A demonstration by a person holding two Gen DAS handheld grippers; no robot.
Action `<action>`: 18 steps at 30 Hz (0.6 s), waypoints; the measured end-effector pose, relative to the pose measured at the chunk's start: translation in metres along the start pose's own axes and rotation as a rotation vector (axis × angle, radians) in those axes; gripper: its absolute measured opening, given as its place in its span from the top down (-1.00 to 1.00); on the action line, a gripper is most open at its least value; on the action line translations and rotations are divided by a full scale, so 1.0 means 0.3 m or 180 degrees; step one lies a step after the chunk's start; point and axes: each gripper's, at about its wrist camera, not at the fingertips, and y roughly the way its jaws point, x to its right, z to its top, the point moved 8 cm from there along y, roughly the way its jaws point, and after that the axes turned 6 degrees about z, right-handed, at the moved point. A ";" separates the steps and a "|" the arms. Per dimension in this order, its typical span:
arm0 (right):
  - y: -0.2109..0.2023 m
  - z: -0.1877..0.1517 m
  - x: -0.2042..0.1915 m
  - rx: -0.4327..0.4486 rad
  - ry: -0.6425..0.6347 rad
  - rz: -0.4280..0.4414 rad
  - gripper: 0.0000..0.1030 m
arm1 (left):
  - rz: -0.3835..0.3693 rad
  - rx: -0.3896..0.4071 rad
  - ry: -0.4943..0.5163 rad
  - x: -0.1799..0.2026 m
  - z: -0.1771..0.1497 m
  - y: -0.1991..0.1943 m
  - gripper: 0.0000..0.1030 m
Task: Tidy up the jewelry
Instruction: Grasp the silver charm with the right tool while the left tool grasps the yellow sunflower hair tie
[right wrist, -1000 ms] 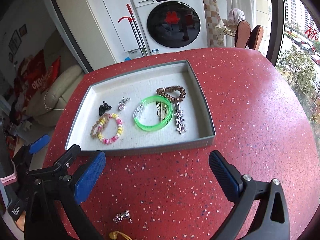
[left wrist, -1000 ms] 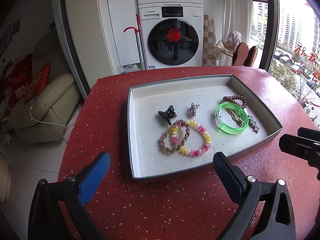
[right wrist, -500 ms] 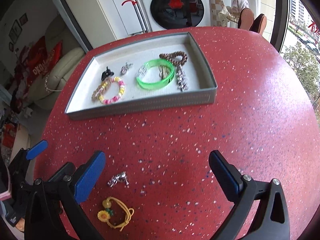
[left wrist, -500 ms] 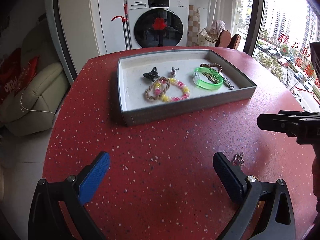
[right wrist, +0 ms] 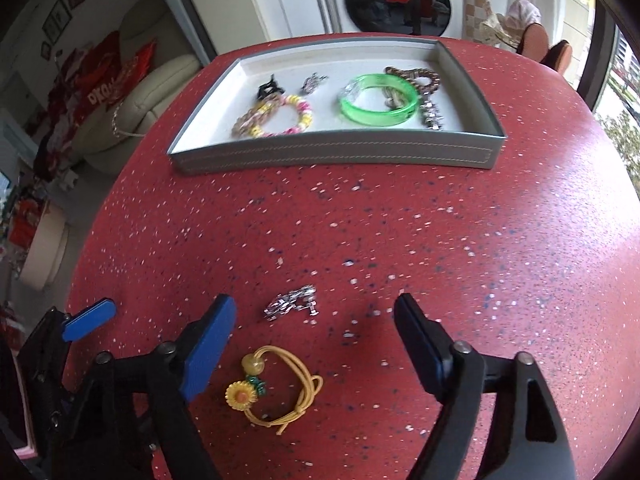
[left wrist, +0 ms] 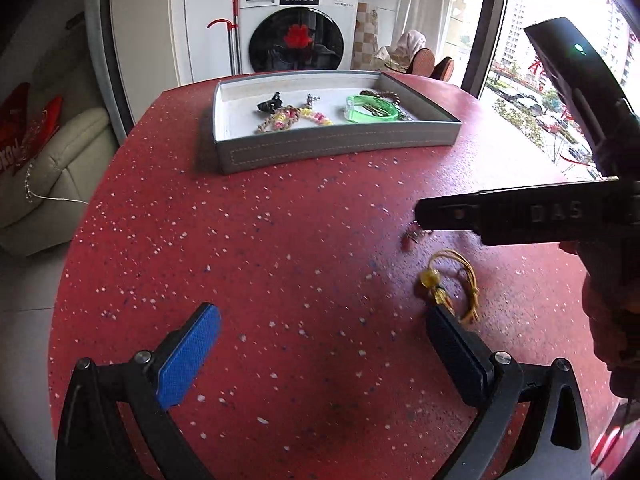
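Observation:
A grey tray on the red table holds a green bangle, a pink and yellow bead bracelet, a black claw clip, a silver clip, a brown hair tie and a silver chain. Loose on the table lie a silver clip and a yellow sunflower hair tie. My right gripper is open, just above both. My left gripper is open and empty, left of the hair tie.
The red speckled table is round, with its edge close on the left and right. A washing machine stands behind it, a cream sofa to the left, and a window to the right.
Both grippers have pulled back from the tray toward the near side of the table. The right gripper has come down over the silver clip and the yellow hair tie.

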 end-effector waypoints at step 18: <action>0.013 -0.010 -0.009 0.0005 -0.0164 -0.0087 0.65 | -0.0148 -0.0051 0.0139 0.115 0.013 0.023 -1.00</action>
